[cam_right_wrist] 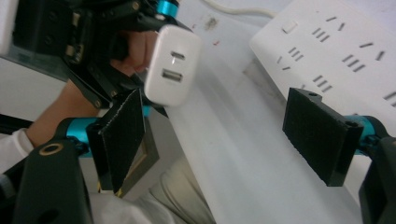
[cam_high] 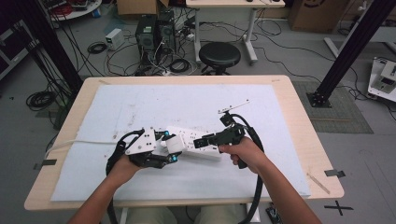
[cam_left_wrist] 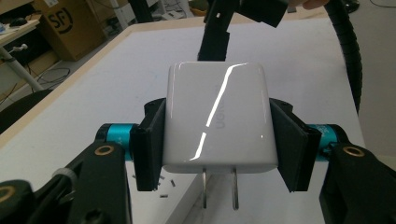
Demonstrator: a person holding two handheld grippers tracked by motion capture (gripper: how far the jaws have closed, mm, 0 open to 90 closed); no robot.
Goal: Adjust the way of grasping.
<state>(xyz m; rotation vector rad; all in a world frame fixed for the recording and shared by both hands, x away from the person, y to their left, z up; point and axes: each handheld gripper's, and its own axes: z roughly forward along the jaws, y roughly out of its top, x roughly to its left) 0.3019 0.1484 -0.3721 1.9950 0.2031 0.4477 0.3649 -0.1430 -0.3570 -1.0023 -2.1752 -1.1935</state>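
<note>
The table carries a white sheet, and on it, near my side and toward the middle, lies the white power strip. My left gripper is clamped on the white charger, jaws pressed to its two flanks, prongs bare and just left of the strip. My right gripper stands with jaws apart, empty, at the strip's right portion. I judge this the plug-in step: next I must square the prongs over a socket, steady the strip, and press straight in.
</note>
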